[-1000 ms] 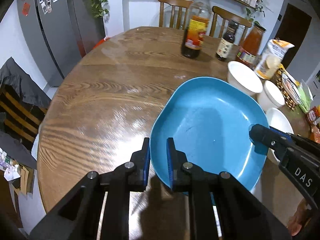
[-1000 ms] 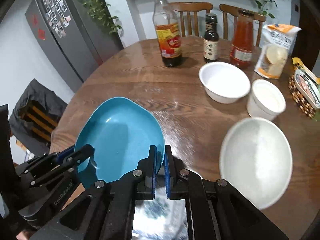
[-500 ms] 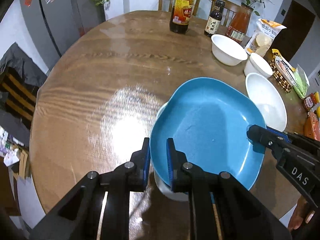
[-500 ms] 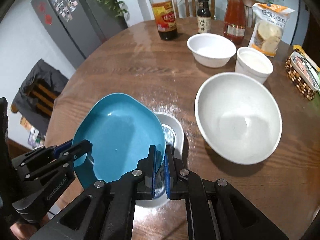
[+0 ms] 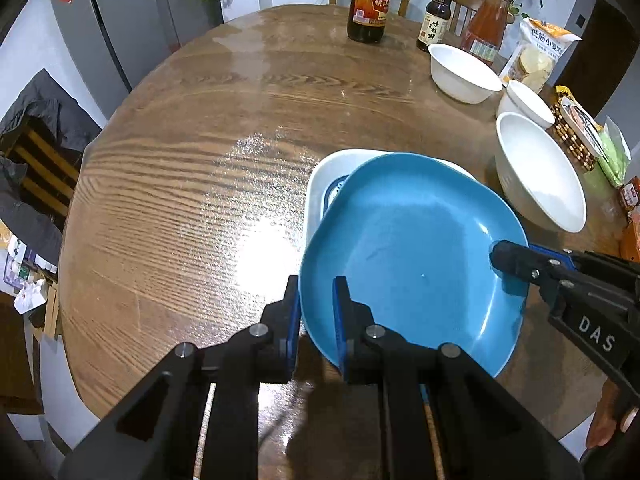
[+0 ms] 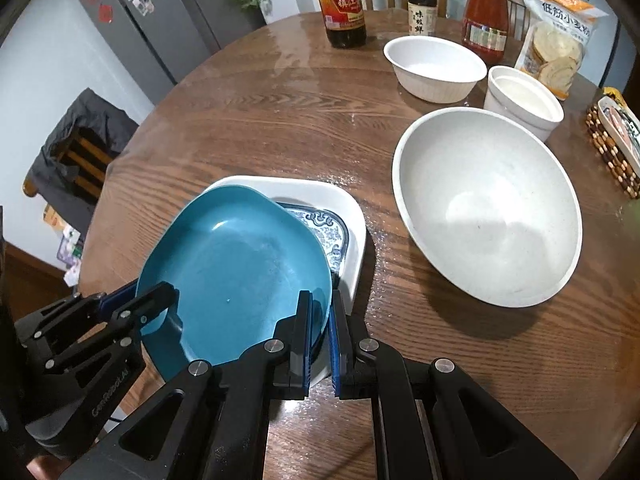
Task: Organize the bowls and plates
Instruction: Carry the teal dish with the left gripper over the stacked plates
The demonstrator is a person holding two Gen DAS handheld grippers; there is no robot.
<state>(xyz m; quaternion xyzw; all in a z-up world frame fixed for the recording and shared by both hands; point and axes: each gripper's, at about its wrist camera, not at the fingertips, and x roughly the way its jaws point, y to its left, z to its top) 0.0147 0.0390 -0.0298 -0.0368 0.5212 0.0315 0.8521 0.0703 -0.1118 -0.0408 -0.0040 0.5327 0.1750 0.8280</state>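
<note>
A blue plate (image 5: 408, 248) (image 6: 240, 264) is held by both grippers over a white square plate with a blue pattern (image 5: 324, 184) (image 6: 348, 232) on the wooden table. My left gripper (image 5: 316, 316) is shut on the blue plate's near-left rim. My right gripper (image 6: 318, 320) is shut on its opposite rim; it shows in the left wrist view (image 5: 508, 264). The blue plate sits tilted, partly covering the white plate. A large white bowl (image 6: 488, 208) lies to the right.
A smaller white bowl (image 6: 436, 66) and a white cup (image 6: 524, 100) stand behind the large bowl. Three sauce bottles (image 6: 344, 4) and a snack bag (image 6: 560, 36) stand at the back. A beaded tray (image 6: 616, 148) lies far right. The table edge (image 5: 80, 240) runs left.
Both grippers have carried the blue plate lower and over the white patterned plate, which has come into view beneath it. Both grips stay the same.
</note>
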